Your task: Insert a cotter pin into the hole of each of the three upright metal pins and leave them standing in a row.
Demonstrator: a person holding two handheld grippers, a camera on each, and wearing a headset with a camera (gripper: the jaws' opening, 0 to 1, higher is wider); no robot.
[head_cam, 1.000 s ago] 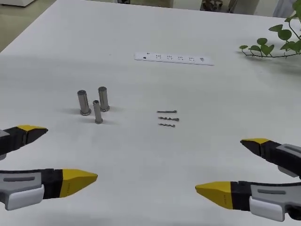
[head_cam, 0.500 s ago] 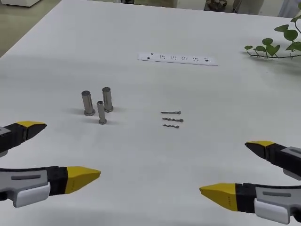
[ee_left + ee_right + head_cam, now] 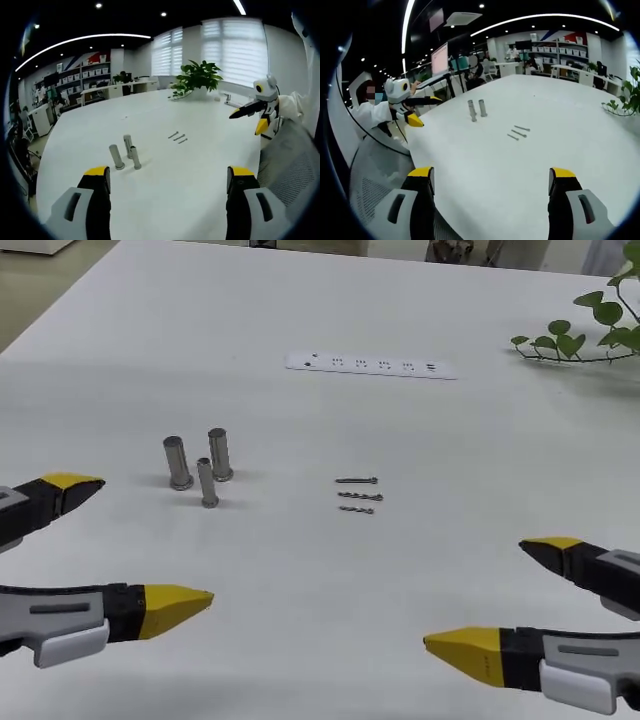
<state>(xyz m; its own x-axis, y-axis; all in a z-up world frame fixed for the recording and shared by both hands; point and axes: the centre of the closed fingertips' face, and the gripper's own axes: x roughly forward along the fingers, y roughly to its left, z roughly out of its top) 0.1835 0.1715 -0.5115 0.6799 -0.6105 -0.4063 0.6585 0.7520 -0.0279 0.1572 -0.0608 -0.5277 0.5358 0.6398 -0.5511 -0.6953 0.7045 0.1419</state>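
left claw (image 3: 155, 540) wide open, empty | right claw (image 3: 475, 593) wide open, empty | metal pins (image 3: 207, 480), cotter pins (image 3: 357, 495) ahead, untouched

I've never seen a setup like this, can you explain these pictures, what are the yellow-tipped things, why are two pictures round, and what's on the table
No robot here: a person holds a tool in each hand, the left gripper and the right gripper, each with two yellow-tipped jaws. The rectangular picture comes from a camera on the person's head, looking down at the work. The round ones come from fisheye cameras riding on each gripper, looking along its jaws. On the white table stand three upright metal pins, close together; to their right lie three small cotter pins. Farther back are a power strip and a leafy plant. Both pairs of jaws are open and hold nothing.
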